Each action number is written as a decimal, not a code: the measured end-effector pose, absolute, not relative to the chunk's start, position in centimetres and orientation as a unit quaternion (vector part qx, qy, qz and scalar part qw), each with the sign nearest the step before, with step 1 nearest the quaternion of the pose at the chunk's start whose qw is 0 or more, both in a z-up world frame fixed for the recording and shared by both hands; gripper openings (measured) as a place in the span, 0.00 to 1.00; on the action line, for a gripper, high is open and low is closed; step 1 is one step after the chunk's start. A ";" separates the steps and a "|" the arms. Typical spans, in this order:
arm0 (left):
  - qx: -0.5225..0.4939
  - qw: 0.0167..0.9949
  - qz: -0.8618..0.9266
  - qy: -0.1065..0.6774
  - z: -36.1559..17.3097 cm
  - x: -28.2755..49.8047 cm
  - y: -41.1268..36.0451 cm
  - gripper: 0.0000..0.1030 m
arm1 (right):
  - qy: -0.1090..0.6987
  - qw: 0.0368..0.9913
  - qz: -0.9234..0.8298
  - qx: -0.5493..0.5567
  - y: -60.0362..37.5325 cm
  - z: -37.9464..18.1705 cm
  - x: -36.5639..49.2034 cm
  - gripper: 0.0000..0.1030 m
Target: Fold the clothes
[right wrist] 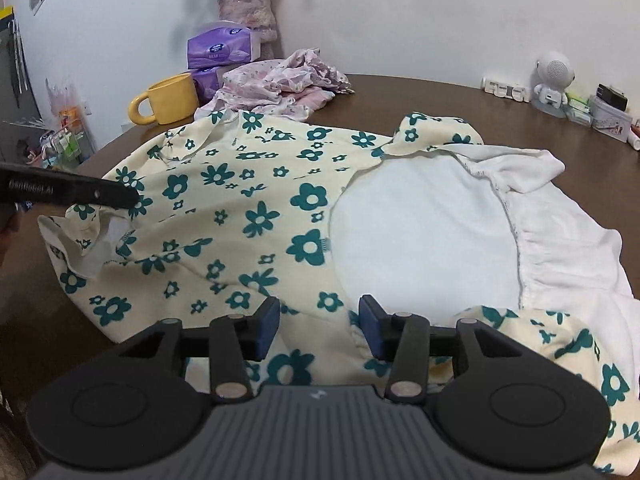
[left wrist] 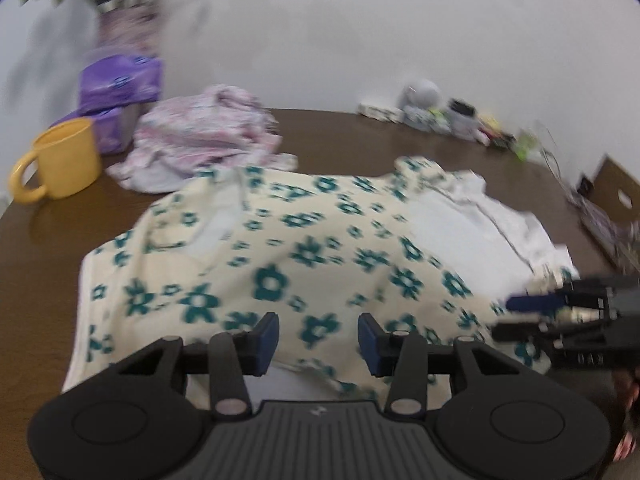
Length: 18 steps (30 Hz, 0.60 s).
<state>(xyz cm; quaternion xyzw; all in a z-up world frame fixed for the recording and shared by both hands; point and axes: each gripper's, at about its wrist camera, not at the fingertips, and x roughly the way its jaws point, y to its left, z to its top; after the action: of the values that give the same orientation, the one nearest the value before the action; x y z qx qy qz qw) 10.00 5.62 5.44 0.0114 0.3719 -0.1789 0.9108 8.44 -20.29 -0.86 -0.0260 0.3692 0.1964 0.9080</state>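
The floral garment (right wrist: 248, 208), cream with teal flowers and a white lining turned out at the right of the frame, lies spread over most of the brown surface (right wrist: 440, 96), filling the middle of both views; its near hem runs under the two claws at the bottom of each frame. The left claw (left wrist: 318, 338) has its blue pads spread with the patterned cloth lying below the gap, and nothing looks pinched between them. The right claw (right wrist: 318, 330) is likewise spread, poised over the near edge where the flowered cloth meets the white lining, with no fabric gripped. In the left wrist view the right claw shows at the right edge of the frame; in the right wrist view the left claw comes in as a dark bar at the left edge, over a curled-up corner of the garment. Judging by this, the work is at a pause between folds: the garment is laid out but not yet squared, with a sleeve or corner flipped at the left and the lining exposed at the right. The next move likely calls for each claw to drop onto an edge, pinch it, and carry it across. A crumpled pink garment (right wrist: 280, 80), a yellow mug (right wrist: 168, 98) and purple tissue packs (right wrist: 222, 50) sit in the upper left, apart from the fold area.
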 end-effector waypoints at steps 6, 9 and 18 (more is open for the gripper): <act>0.019 0.898 -0.179 0.402 4.5 9.7 4.5 0.39 | 0.369 0.902 0.206 -0.091 -20.3 -0.6 7.6 0.13; -0.007 0.890 -0.197 0.412 4.9 8.8 5.4 0.40 | 0.369 0.901 0.217 -0.076 -21.5 0.0 7.1 0.15; -0.030 0.868 -0.205 0.451 4.1 8.3 5.7 0.40 | 0.361 0.913 0.184 -0.051 -25.0 2.0 5.5 0.41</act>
<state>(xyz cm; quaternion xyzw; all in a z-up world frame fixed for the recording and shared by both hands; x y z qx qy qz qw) 8.29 5.68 4.14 -0.0296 0.4506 -0.2049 0.8684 5.47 -25.02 2.04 -0.0514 0.3611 0.1836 0.9128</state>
